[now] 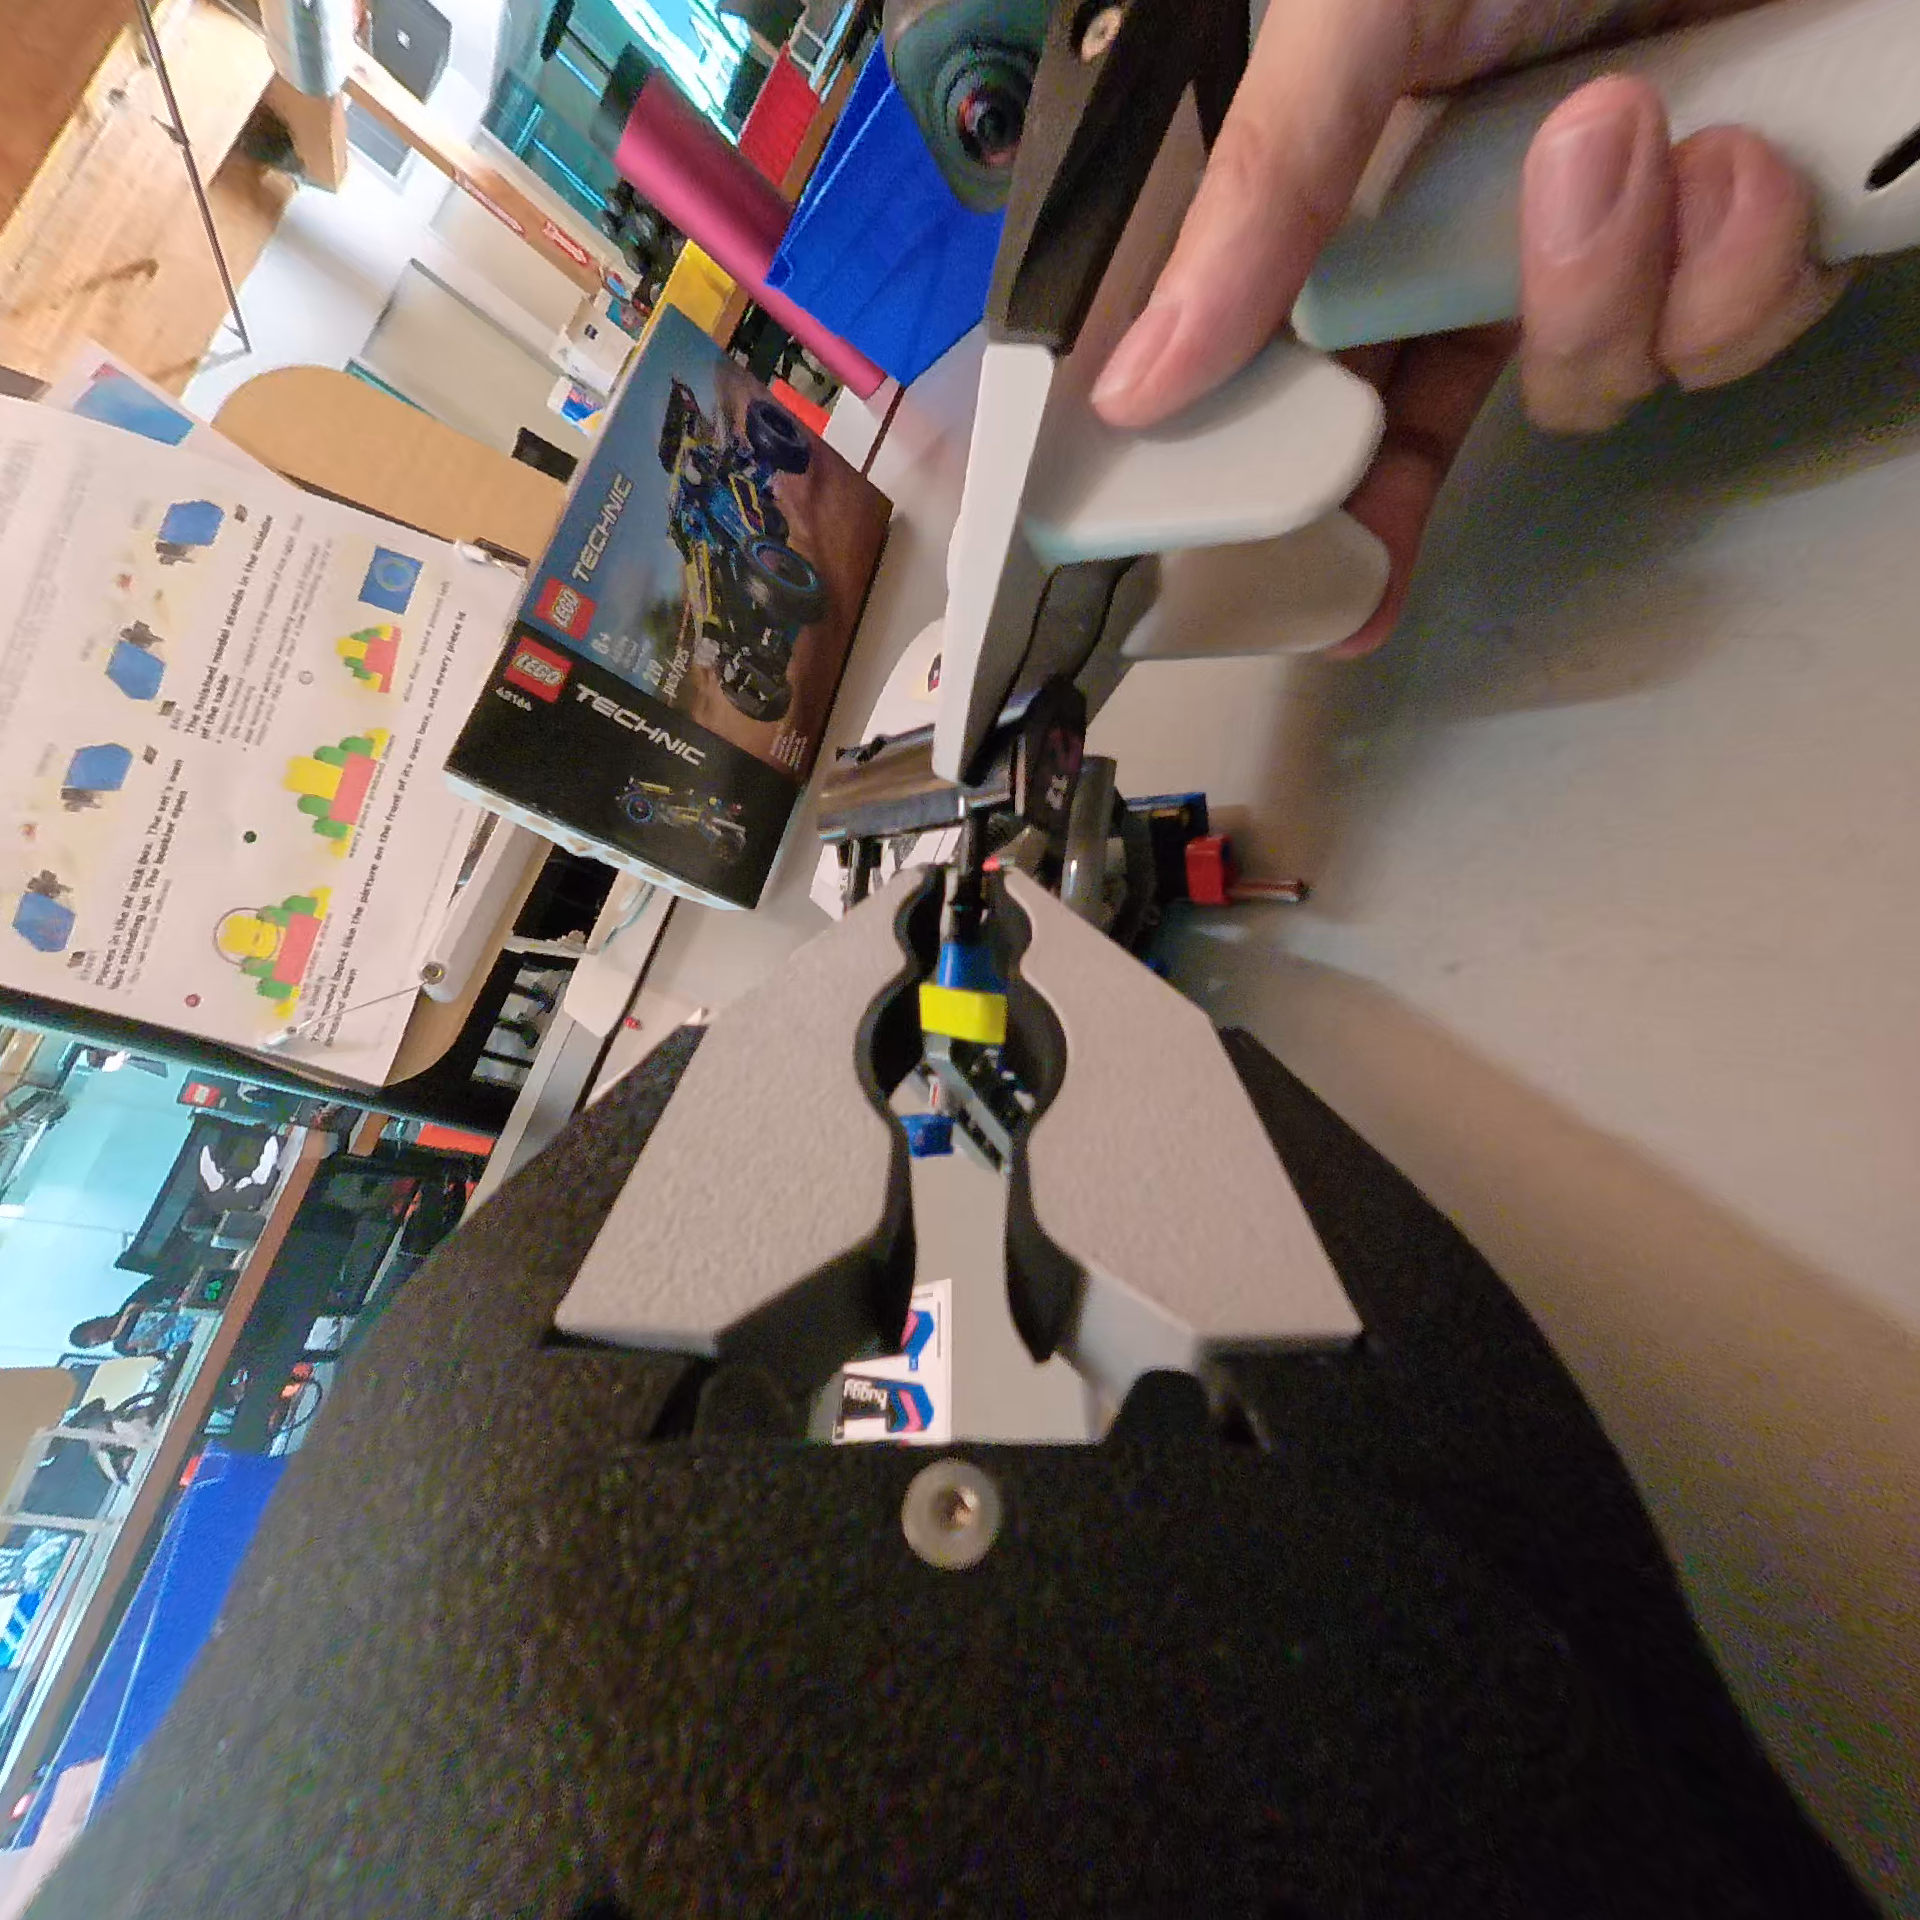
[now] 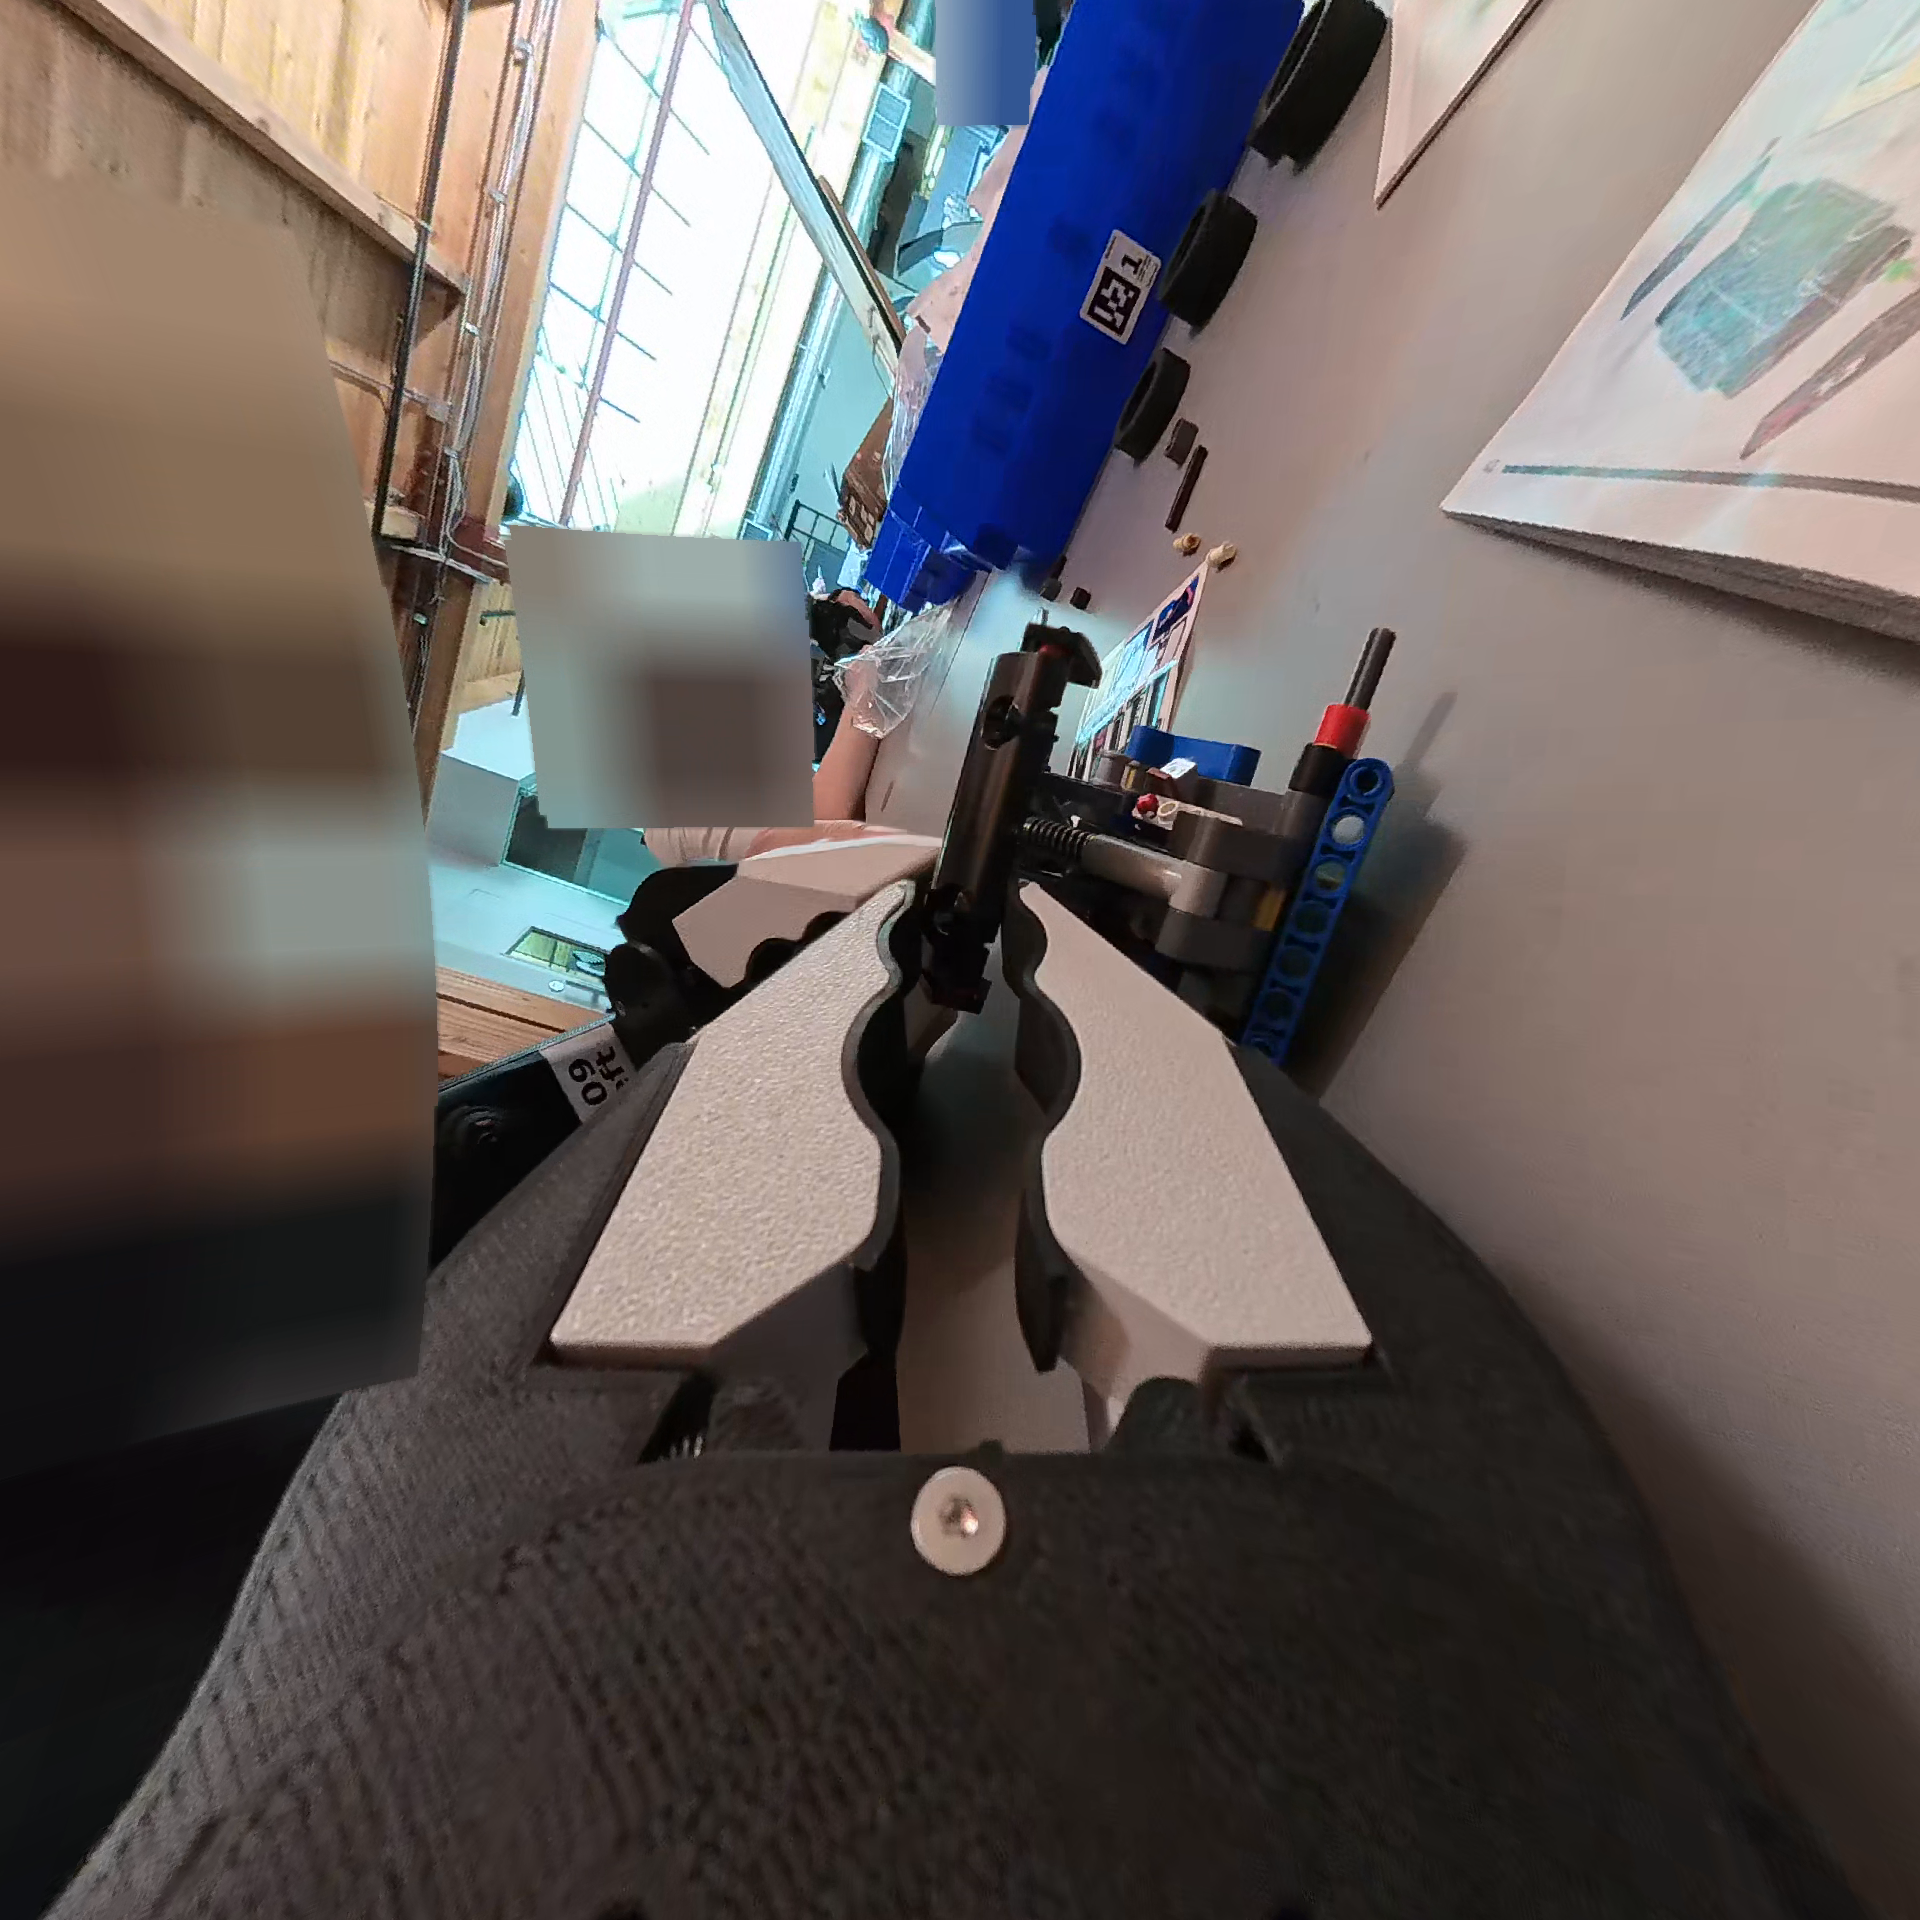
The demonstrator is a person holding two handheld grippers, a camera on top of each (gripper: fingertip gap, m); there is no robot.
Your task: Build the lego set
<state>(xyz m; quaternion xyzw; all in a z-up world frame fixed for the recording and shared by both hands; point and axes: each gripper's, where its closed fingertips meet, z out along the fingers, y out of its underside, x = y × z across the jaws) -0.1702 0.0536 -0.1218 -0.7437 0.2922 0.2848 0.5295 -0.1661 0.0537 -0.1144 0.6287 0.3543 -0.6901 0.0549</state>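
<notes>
1. My left gripper (image 1: pixel 961 935) has its jaws pinched on the blue-and-yellow end of the grey plastic brick-built chassis (image 1: pixel 966 1049), steadying that model just above the pale desk (image 1: pixel 1558 935).
2. My right gripper (image 2: pixel 961 935) has its jaws nipped on a black pin-jointed plastic link (image 2: pixel 1003 790) standing off the chassis (image 2: pixel 1226 842) beside the spring, presumably to seat it.
3. Both grippers lie rolled sideways; a hand (image 1: pixel 1455 270) squeezes the right one's trigger above the chassis.
4. A dark printed cardboard box (image 1: pixel 675 644) stands left of the chassis.
</notes>
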